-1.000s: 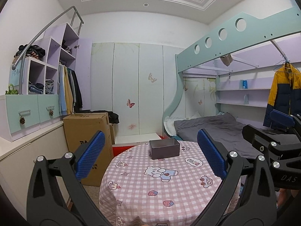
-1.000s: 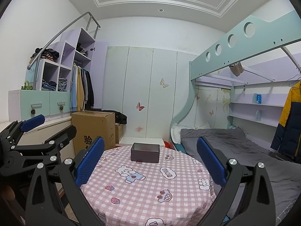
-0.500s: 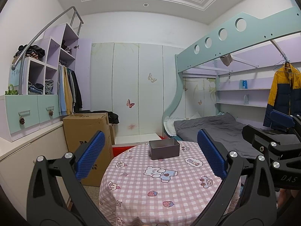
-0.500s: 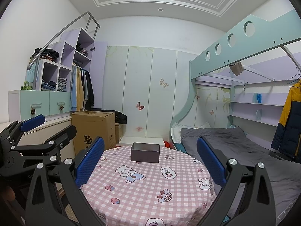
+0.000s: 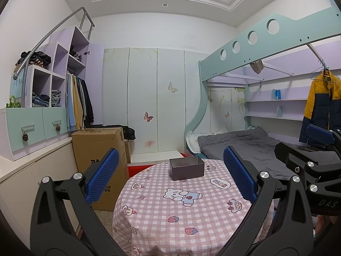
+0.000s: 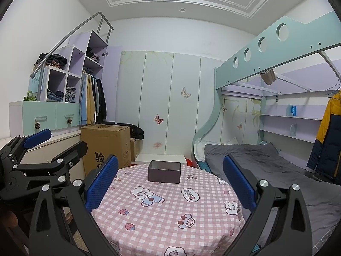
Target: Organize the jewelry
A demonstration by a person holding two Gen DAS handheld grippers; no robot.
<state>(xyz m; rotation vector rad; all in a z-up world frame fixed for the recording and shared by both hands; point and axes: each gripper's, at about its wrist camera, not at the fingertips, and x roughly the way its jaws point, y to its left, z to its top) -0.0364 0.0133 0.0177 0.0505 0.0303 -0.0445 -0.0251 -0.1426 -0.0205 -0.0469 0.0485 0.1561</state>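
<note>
A dark grey open box (image 5: 187, 168) stands at the far side of a round table with a pink checked cloth (image 5: 191, 217); it also shows in the right wrist view (image 6: 164, 171). Its inside is hidden, and no jewelry shows. My left gripper (image 5: 170, 176) is open and empty, held above the table's near edge. My right gripper (image 6: 169, 180) is open and empty too, beside the left one. The right gripper shows at the right edge of the left wrist view (image 5: 315, 149), and the left gripper at the left edge of the right wrist view (image 6: 42, 149).
A cardboard box (image 5: 100, 153) stands on the floor left of the table. A bunk bed with grey bedding (image 5: 240, 145) is at the right. Shelves and hanging clothes (image 5: 78, 102) line the left wall. A yellow and navy jacket (image 5: 321, 106) hangs at far right.
</note>
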